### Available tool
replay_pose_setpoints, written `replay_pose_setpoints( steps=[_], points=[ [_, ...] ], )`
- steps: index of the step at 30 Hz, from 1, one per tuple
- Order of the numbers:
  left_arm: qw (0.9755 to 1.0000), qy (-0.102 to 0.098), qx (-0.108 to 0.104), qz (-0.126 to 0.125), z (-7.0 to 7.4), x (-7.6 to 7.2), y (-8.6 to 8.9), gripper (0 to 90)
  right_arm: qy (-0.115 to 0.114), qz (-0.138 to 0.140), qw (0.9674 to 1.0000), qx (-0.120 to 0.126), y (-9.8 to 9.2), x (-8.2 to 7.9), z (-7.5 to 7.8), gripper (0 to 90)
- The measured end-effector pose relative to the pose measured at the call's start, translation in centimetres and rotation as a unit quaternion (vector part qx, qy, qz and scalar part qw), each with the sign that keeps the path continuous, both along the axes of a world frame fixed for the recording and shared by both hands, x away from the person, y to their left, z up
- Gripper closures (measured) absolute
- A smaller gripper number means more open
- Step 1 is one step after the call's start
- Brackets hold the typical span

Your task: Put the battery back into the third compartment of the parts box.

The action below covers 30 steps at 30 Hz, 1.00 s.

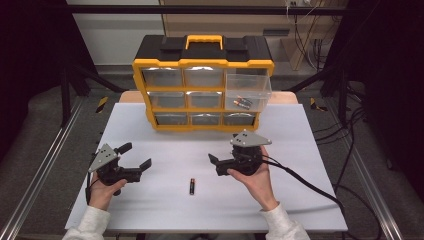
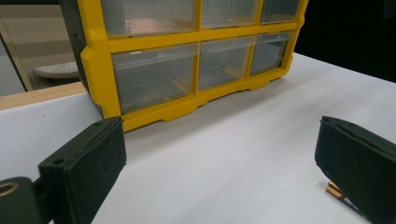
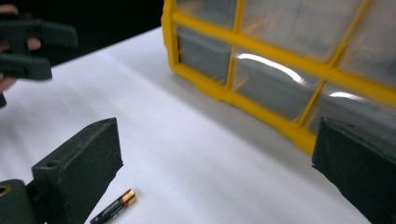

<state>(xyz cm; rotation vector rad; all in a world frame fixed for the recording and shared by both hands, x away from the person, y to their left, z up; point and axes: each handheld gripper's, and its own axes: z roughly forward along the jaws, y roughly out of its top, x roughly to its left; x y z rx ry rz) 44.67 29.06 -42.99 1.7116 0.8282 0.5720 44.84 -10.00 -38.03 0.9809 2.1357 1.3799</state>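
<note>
I read the job as putting batteries into the pulled-out drawer (image 1: 248, 93) at the right of the yellow organizer (image 1: 202, 90), which stands at the far side of the desk (image 1: 165, 200). That drawer already holds what look like two batteries, so I judge part of the work done. One battery (image 1: 192, 186) is left, lying on the desk near me, between the two hands and touching neither tool.

Its long axis runs near to far across the desk, roughly toward the organizer. From the high view the copper-coloured end seems to be the far one and the black body the near one, though it is small there; in the right gripper view that copper end shows clearly.

My right tool (image 1: 223, 160) is open wide with nothing between its pads, low over the desk just right of the battery and pointing left toward it. My left tool (image 1: 136, 159) is also open and empty, well to the left, aimed right.

What remains, I think: close on the battery, carry it to the open drawer, drop it in, then push the drawer shut.
</note>
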Motion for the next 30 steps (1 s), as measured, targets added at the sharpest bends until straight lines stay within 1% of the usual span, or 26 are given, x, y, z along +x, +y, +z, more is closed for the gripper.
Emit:
replay_pose_setpoints(
  steps=[3, 6, 10, 11, 13, 15, 16, 17, 18, 19, 20, 21, 22, 24, 26, 30],
  points=[
    [1.0000, 0.001, 0.000, 0.000, 0.0, 0.0, 0.0, 1.6, 0.015, 0.008, 0.9998, -0.013, 1.0, 0.1, -1.2, 1.9],
    [1.0000, 0.001, 0.000, -0.001, 0.0, 0.0, 0.0, 1.6, 0.028, 0.018, 0.9993, -0.015, 1.9, 0.0, -2.3, 1.9],
    [1.0000, 0.002, 0.000, -0.001, 0.0, 0.0, -0.1, 1.6, 0.046, 0.037, 0.9976, -0.037, 3.6, -0.2, -3.9, 1.9],
    [1.0000, 0.002, 0.000, -0.001, 0.0, 0.0, -0.1, 1.6, 0.046, 0.037, 0.9976, -0.037, 3.6, -0.2, -3.9, 1.9],
    [1.0000, 0.002, 0.000, -0.001, 0.0, 0.0, 0.0, 1.6, 0.056, 0.043, 0.9965, -0.044, 4.3, -0.3, -4.7, 1.9],
    [1.0000, 0.001, -0.002, -0.001, 0.0, 0.0, 0.0, 1.6, 0.059, 0.046, 0.9960, -0.050, 4.8, -0.3, -5.1, 1.9],
    [1.0000, 0.001, -0.003, -0.001, 0.0, 0.0, 0.0, 1.6, 0.065, 0.050, 0.9956, -0.046, 5.1, -0.4, -5.4, 2.0],
    [1.0000, 0.001, -0.002, -0.001, 0.0, 0.0, 0.0, 1.6, 0.065, 0.050, 0.9956, -0.046, 5.1, -0.4, -5.4, 2.0],
    [1.0000, 0.002, -0.002, -0.001, 0.0, 0.0, 0.0, 1.6, 0.072, 0.054, 0.9949, -0.045, 5.5, -0.4, -5.8, 2.4],
    [1.0000, 0.002, -0.002, -0.001, 0.0, 0.0, 0.0, 1.6, 0.072, 0.054, 0.9949, -0.045, 5.5, -0.4, -5.8, 2.4],
    [1.0000, 0.002, -0.001, -0.002, 0.0, 0.0, 0.0, 1.6, 0.077, 0.058, 0.9941, -0.050, 5.9, -0.5, -6.3, 2.4],
    [1.0000, 0.001, -0.001, -0.002, 0.0, 0.0, -0.1, 1.6, 0.077, 0.058, 0.9941, -0.050, 5.9, -0.5, -6.3, 2.4],
    [1.0000, 0.002, -0.001, -0.002, 0.0, 0.0, -0.1, 1.6, 0.085, 0.065, 0.9928, -0.054, 6.4, -0.5, -6.9, 2.6],
    [1.0000, 0.001, -0.001, -0.002, 0.0, 0.0, 0.0, 1.6, 0.087, 0.067, 0.9924, -0.055, 6.6, -0.5, -7.1, 2.8],
    [1.0000, 0.002, -0.003, -0.001, 0.0, 0.0, 0.0, 1.6, 0.097, 0.071, 0.9911, -0.057, 7.1, -0.5, -7.8, 3.5],
    [1.0000, 0.002, 0.000, -0.002, 0.0, 0.1, -0.1, 1.6, 0.099, 0.077, 0.9892, -0.076, 7.9, -0.6, -8.8, 7.9]
  ],
)
